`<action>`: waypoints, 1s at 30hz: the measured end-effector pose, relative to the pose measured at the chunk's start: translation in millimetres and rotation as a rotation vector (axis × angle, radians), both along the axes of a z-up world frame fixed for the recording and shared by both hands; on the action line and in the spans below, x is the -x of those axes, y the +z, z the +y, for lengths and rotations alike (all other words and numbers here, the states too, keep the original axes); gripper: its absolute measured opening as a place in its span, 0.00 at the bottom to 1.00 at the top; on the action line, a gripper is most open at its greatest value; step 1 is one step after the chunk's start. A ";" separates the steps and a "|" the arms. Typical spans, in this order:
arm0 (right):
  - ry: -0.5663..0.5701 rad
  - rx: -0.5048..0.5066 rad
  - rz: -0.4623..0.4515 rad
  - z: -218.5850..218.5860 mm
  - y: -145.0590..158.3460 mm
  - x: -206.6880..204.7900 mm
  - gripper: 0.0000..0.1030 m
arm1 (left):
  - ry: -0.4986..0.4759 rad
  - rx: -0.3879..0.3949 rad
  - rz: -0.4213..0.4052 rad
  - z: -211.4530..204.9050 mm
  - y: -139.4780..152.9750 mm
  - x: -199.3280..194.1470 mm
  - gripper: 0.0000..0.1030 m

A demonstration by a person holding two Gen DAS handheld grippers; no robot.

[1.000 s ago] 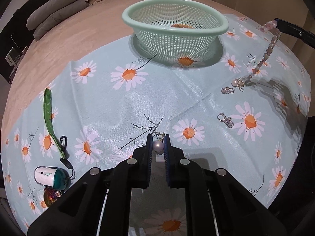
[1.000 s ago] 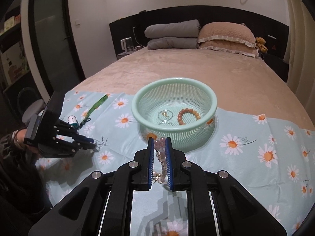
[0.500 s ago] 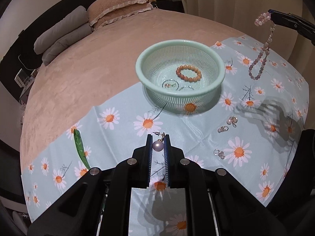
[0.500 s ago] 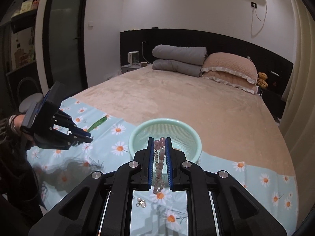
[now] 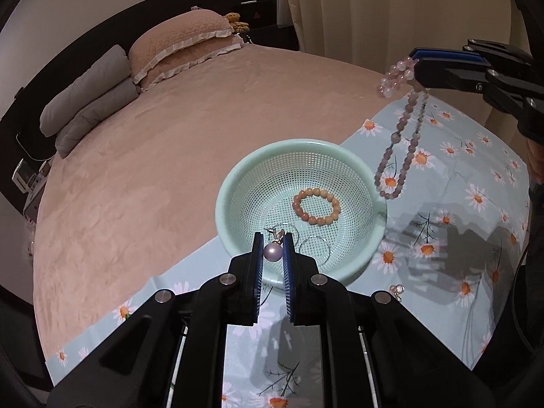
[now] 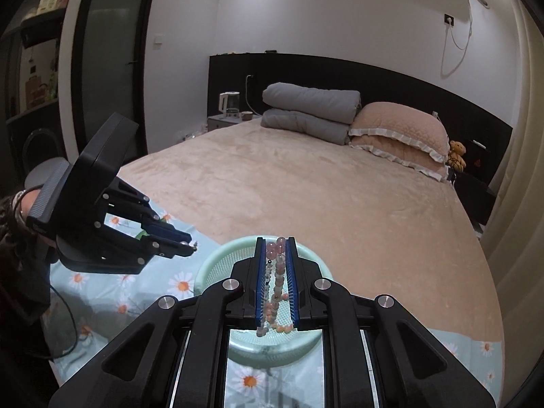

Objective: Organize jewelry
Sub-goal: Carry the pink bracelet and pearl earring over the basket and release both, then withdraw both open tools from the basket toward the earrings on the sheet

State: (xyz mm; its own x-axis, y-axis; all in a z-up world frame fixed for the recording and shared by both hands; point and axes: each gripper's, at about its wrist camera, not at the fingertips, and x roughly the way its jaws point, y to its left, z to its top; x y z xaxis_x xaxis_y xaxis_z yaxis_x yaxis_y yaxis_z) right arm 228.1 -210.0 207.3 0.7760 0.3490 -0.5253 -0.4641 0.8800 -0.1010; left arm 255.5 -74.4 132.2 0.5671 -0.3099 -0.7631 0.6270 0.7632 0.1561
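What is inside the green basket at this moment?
Inside the green basket lie an orange bead bracelet and a thin silver ring. The left tool, shut on a pearl earring, covers part of the basket floor, so more may lie there.

Both grippers, left (image 5: 272, 238) and right (image 6: 275, 242), rose over the basket (image 5: 238, 183).

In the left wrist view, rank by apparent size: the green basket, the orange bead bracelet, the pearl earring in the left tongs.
1. Green basket, by far the largest.
2. Orange bead bracelet, lying inside the basket.
3. Pearl earring, smallest, even though it sits nearest the camera, clamped in the left tongs.
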 end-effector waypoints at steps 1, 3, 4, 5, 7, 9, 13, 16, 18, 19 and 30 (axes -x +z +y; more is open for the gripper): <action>-0.001 0.002 0.007 0.1 -4.2 -5.5 0.11 | -0.010 0.003 0.006 -4.8 -2.6 -5.3 0.11; 0.001 0.002 0.024 -0.7 -14.1 -16.5 0.11 | -0.024 0.008 0.019 -12.9 -10.1 -16.4 0.11; 0.000 0.001 0.034 -0.7 -19.1 -22.0 0.11 | -0.032 0.010 0.029 -16.9 -14.5 -21.6 0.11; 0.001 0.000 0.044 -1.4 -24.0 -28.3 0.11 | -0.039 0.008 0.036 -20.8 -19.2 -25.8 0.11; 0.001 -0.001 0.067 -1.6 -36.4 -39.4 0.11 | -0.049 0.000 0.051 -27.4 -30.3 -34.6 0.11; 0.002 -0.002 0.093 -1.3 -50.0 -48.9 0.11 | -0.055 -0.006 0.073 -31.9 -42.4 -42.1 0.11; 0.001 0.002 0.148 0.7 -75.6 -62.1 0.11 | -0.055 -0.022 0.102 -38.0 -62.0 -51.8 0.12; -0.012 0.037 0.165 3.6 -88.0 -65.1 0.12 | -0.046 -0.032 0.106 -36.9 -67.8 -52.2 0.14; -0.044 0.067 0.173 3.5 -91.8 -66.2 0.45 | -0.028 -0.038 0.087 -31.3 -65.6 -50.6 0.47; -0.066 0.078 0.154 2.1 -91.2 -63.1 0.60 | -0.011 -0.037 0.054 -27.5 -61.9 -47.9 0.75; -0.105 0.071 0.019 -19.4 -47.0 -11.8 0.84 | 0.103 -0.037 -0.066 22.3 -7.8 -13.3 0.94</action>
